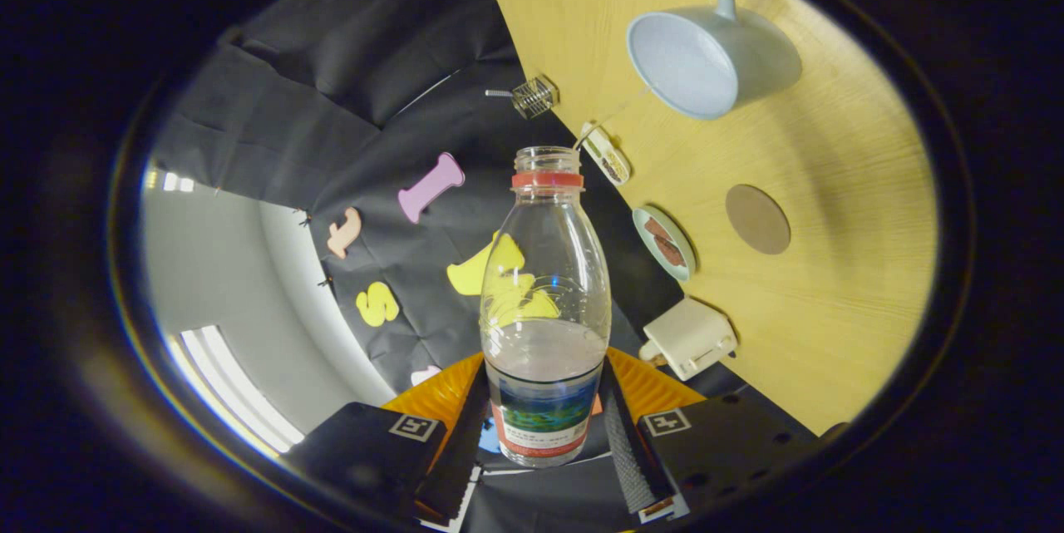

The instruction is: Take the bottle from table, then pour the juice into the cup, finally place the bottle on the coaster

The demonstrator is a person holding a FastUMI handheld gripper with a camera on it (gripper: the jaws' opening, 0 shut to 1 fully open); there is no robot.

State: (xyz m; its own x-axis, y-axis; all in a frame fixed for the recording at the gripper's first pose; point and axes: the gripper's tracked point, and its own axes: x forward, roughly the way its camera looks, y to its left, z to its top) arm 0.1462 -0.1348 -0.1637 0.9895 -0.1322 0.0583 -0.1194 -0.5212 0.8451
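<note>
Both fingers of the tongs (544, 425) are clamped on the uncapped bottle (544, 308), tilted over sideways; the cup (706, 59) and the coaster (757, 219) sit beyond it on the bench (848, 300).

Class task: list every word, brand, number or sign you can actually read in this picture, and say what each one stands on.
No text can be quoted here.
Bottle label, held between the gripper fingers: printed lines on the red band, too small and blurred to read.
Square black-and-white marker patterns on the gripper's two blocks: coded signs, not words.
Cup, coaster, small dish, white plug-like block: no print visible.
</note>
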